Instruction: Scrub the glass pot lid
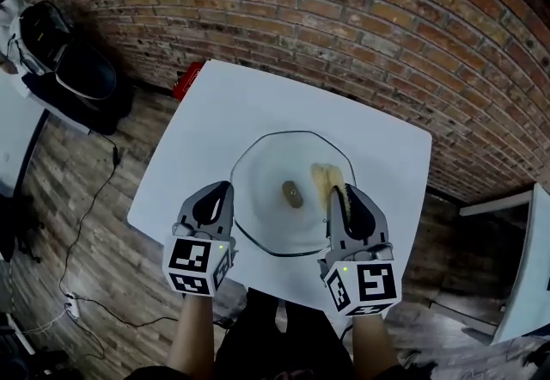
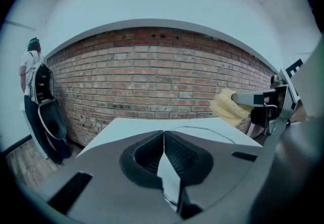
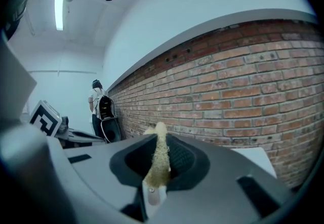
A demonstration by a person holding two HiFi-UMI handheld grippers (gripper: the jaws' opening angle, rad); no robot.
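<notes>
Left hand-held gripper (image 2: 163, 139): jaws fully together, pads meeting along one seam, nothing between them.
Left position: low in the head view, over the near-left rim of the lid, marker cube toward the camera.
Right hand-held gripper (image 3: 159, 153): jaws clamped on a sponge (image 3: 161, 147), which is pinched thin between the pads and sticks out past the tips.
Right position: over the near-right part of the lid, level with the left one, the two well apart.
Sponge: yellow and coarse. In the head view it lies over the glass just right of the knob (image 1: 293, 194). In the left gripper view it shows raised against the wall. Contact with the glass cannot be confirmed.
Lid (image 1: 258, 165): clear glass with a dark rim, flat on the tabletop, knob up at its centre, between and ahead of both tools.
Tabletop (image 1: 223, 103): white, square, carrying only the lid.
Arms (image 1: 193, 337): bare forearms enter from the lower edge, one behind each tool.
Wall (image 1: 344, 9): red brick, behind the far edge.
Floor (image 1: 120, 241): wood planks, with a thin cable (image 1: 93, 202) running over them on the left.
Red box (image 1: 187, 80): at the far-left corner, partly hidden.
Black object (image 1: 73, 69): left of the tabletop by the wall, kind unclear.
Person (image 2: 33, 68): standing at the far left with a backpack.
</notes>
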